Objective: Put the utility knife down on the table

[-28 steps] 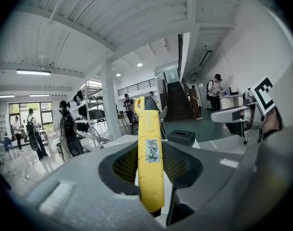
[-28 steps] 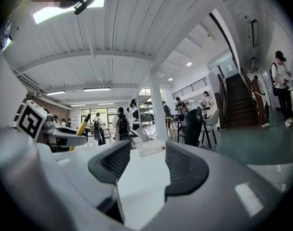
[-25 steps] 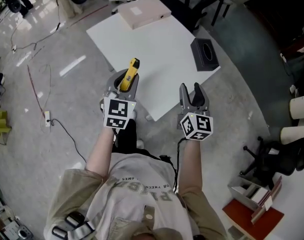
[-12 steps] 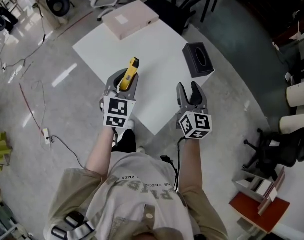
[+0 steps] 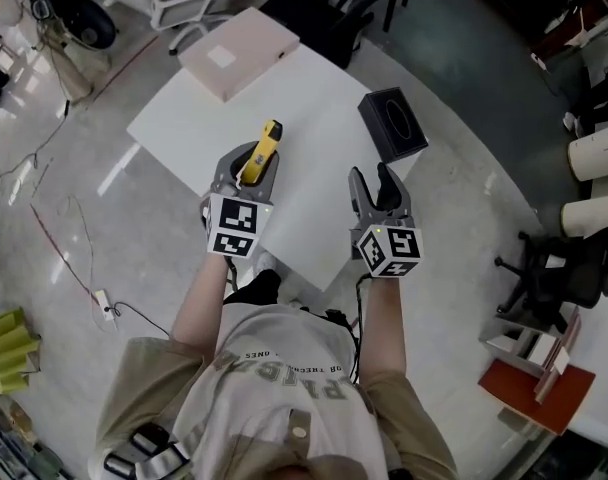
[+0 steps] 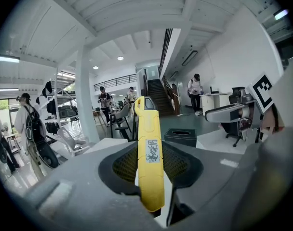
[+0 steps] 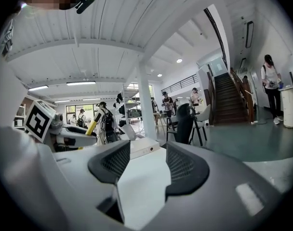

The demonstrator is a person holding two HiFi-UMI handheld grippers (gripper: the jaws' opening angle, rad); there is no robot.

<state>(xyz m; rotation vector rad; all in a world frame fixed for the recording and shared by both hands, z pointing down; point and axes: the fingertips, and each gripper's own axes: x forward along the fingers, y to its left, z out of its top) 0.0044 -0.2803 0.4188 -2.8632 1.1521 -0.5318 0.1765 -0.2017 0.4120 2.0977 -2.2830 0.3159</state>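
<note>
Matt plastic utility knife, smooth table

We find very little that can truly be read. The person's shirt carries a print in large letters with a smaller line beside it, upside down in the head view; we cannot spell out either. The utility knife bears a small white label with dark marks, perhaps handwriting, not legible. The cube on the left gripper and the cube on the right gripper show black-and-white square markers (patterns, not letters).
</note>
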